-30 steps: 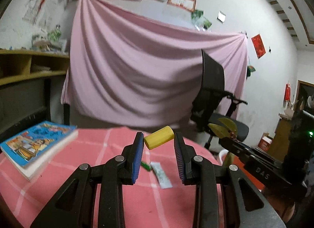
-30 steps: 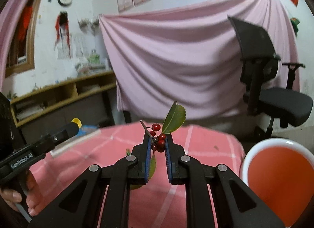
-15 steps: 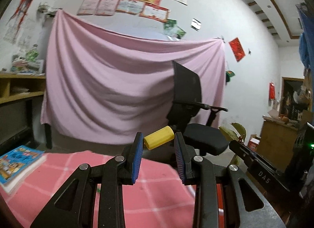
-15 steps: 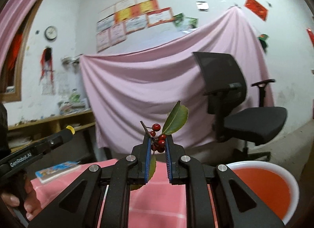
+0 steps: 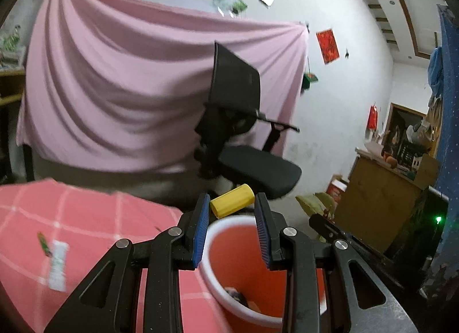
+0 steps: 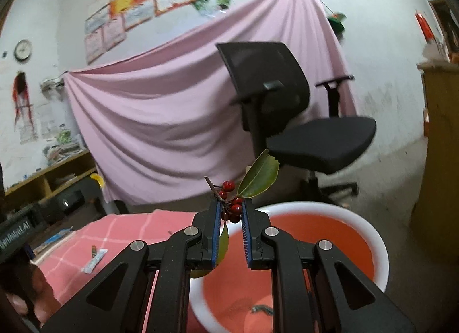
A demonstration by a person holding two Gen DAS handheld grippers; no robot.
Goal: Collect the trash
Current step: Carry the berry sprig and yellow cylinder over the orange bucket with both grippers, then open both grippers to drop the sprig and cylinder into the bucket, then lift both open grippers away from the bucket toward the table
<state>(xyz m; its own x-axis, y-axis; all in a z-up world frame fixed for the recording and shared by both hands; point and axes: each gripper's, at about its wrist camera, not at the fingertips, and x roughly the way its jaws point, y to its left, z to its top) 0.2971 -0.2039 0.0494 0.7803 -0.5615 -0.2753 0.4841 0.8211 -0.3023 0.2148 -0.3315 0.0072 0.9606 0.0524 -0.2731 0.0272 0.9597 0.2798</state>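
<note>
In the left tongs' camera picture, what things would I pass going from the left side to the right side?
White wrapper on the pink checked tablecloth → yellow tube held in the left tongs → leafy twig → wooden cabinet.

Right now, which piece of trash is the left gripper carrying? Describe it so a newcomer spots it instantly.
Start at the red bucket with the white rim beside the pink checked tablecloth. Just above its rim, the left gripper has its blue-padded jaws shut on a short yellow cylinder, lying crosswise between them. It is the only yellow item; the right gripper carries a red-berry sprig with a green leaf.
</note>
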